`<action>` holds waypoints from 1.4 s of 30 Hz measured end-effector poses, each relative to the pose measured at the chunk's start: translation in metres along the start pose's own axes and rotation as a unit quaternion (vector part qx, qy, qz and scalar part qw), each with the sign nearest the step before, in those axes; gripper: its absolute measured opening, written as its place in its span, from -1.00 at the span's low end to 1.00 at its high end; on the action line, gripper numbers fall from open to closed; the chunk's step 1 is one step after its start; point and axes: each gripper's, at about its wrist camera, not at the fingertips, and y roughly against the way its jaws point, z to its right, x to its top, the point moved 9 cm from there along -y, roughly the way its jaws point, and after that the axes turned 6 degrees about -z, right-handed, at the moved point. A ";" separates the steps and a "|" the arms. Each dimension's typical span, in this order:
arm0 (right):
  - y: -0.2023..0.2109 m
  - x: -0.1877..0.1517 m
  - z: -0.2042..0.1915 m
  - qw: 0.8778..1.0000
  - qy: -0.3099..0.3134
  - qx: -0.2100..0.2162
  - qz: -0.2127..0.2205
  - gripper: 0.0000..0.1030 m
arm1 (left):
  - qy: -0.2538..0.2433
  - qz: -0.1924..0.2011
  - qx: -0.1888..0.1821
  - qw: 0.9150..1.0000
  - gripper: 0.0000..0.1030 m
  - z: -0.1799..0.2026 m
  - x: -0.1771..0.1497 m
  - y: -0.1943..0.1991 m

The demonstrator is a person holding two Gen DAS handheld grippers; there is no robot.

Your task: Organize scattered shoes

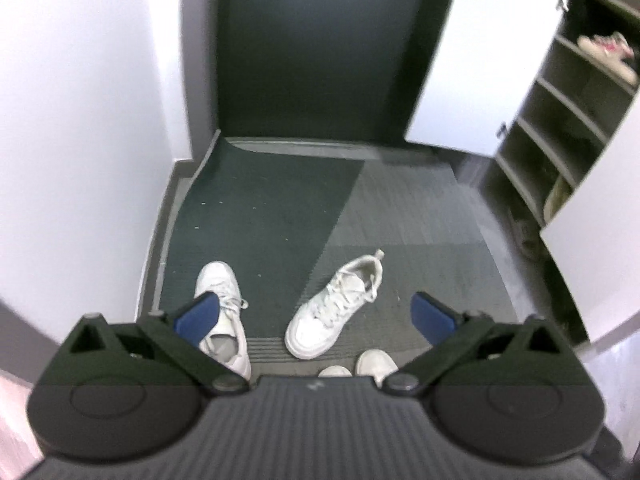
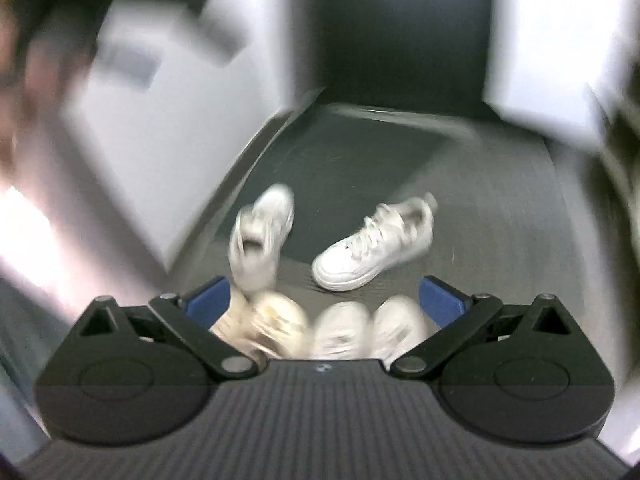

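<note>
Ribbed grey mat [image 1: 400, 216] bears two laced white sneakers [image 1: 338, 306] [image 1: 222, 312], well apart, under both grippers [image 1: 316, 312] [image 2: 326, 300], blue-padded fingers spread, empty.

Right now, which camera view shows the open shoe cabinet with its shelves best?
The left wrist view. There the shoe cabinet stands sharp at the right edge, door open, its shelves visible, with a pink-and-white pair on an upper shelf. The right wrist view is blurred by motion; only a smeared dark strip at its right edge hints at the cabinet.

White sneaker [image 1: 334, 306] smooth leather (laces cloth); mat [image 1: 280, 208] ribbed.
</note>
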 end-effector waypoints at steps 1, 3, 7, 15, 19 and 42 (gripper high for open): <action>-0.011 0.003 -0.008 0.995 0.097 -0.008 -0.002 1.00 | 0.000 0.006 0.004 1.000 0.99 -0.002 -0.002 0.004; -0.049 -0.009 -0.017 0.957 0.287 -0.020 -0.045 1.00 | -0.001 0.017 0.011 1.000 0.99 -0.006 -0.007 0.010; -0.110 -0.022 -0.013 0.900 0.431 -0.029 -0.054 1.00 | 0.011 0.032 0.016 0.999 0.99 -0.013 -0.026 0.018; -0.247 -0.061 0.025 0.744 0.650 -0.090 -0.129 1.00 | 0.070 0.025 0.031 0.997 0.99 -0.013 -0.040 -0.004; -0.298 -0.054 0.045 0.728 0.668 -0.098 -0.117 1.00 | 0.071 0.032 0.042 0.996 0.99 -0.001 -0.026 -0.021; -0.476 -0.067 0.058 0.658 0.730 -0.034 -0.183 0.91 | 0.085 -0.031 0.126 0.988 0.99 -0.018 0.028 -0.157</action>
